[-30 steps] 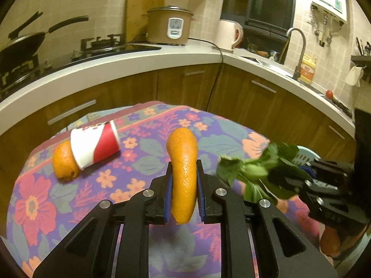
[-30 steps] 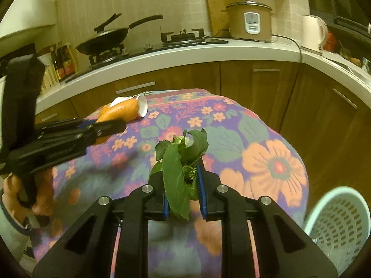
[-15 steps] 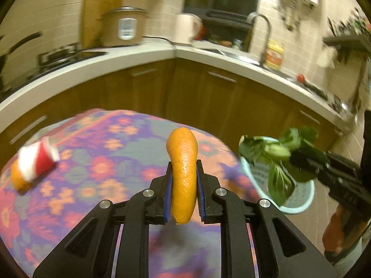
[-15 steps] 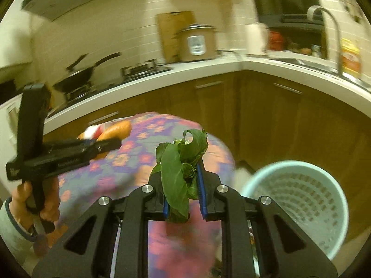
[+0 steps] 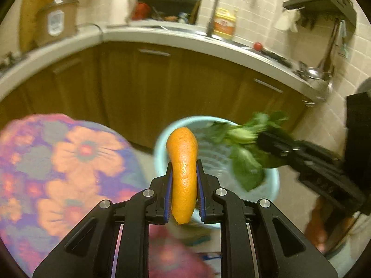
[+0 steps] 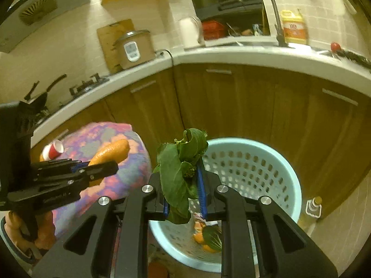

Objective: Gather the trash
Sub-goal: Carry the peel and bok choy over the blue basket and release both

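My left gripper [image 5: 184, 188] is shut on a long piece of orange peel [image 5: 183, 162] and holds it in the air beside the table, in front of the light blue perforated basket [image 5: 272, 185]. My right gripper [image 6: 183, 188] is shut on a bunch of green leaves [image 6: 177, 164] and holds it over the near rim of the basket [image 6: 285, 162]. Orange peel and a green leaf lie in the basket's bottom [image 6: 208, 238]. The right gripper with the leaves [image 5: 245, 143] also shows in the left wrist view, over the basket.
A table with a flowered cloth [image 5: 58, 162] stands left of the basket. A red and white paper cup [image 6: 53, 150] lies on it. Wooden cabinets [image 6: 231, 102] and a white counter with a sink run behind. A small bottle [image 6: 314, 205] stands on the floor right of the basket.
Both grippers have swung right, away from the table and toward the basket, each still holding its item. The basket is now much closer and the leaves are over it.
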`<state>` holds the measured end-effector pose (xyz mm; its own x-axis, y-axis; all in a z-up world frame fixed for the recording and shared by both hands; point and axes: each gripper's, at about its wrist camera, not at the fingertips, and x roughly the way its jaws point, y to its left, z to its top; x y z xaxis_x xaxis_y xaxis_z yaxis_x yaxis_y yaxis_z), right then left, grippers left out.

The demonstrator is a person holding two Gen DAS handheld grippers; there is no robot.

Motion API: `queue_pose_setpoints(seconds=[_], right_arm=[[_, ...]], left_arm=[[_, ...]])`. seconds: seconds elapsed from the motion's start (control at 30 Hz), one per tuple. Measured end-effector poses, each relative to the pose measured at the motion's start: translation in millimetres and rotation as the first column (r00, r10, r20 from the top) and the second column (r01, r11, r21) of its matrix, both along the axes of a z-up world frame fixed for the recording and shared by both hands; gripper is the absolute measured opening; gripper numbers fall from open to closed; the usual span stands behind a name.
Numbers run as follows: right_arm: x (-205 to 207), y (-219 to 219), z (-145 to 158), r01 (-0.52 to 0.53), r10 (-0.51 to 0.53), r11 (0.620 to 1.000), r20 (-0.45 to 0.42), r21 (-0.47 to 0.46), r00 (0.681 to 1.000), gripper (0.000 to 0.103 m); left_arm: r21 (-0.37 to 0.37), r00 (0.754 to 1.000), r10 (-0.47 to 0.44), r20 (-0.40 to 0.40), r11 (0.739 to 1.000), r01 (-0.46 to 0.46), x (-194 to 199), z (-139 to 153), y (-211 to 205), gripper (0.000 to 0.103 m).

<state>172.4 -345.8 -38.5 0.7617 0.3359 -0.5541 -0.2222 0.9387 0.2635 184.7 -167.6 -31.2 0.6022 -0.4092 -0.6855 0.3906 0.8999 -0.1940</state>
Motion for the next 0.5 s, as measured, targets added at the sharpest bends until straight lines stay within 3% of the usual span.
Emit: queue_pose_setpoints(seconds=[0.23, 0.33, 0.4, 0.5], right_arm=[[13, -30, -36, 0.098, -0.095, 0.995, -0.096, 0.028, 0.991, 0.016], [19, -36, -46, 0.116, -0.111, 0.993, -0.132, 0.033, 0.985, 0.017], [22, -39, -52, 0.116, -0.107, 0.992, -0.170, 0.048, 0.980, 0.021], [21, -41, -56, 0.109, -0.095, 0.992, -0.188, 0.065, 0.978, 0.033]], left_arm=[[0.018, 0.995, -0.073, -0.071, 0.997, 0.074, 9, -25, -33, 0.017], [0.015, 0.993, -0.086, -0.086, 0.996, 0.088, 12, -28, -44, 0.022], [0.020, 0.992, -0.088, -0.092, 0.996, 0.091, 9, -30, -46, 0.042], [0.033, 0.995, -0.083, -0.057, 0.996, 0.085, 4, -24, -44, 0.054]])
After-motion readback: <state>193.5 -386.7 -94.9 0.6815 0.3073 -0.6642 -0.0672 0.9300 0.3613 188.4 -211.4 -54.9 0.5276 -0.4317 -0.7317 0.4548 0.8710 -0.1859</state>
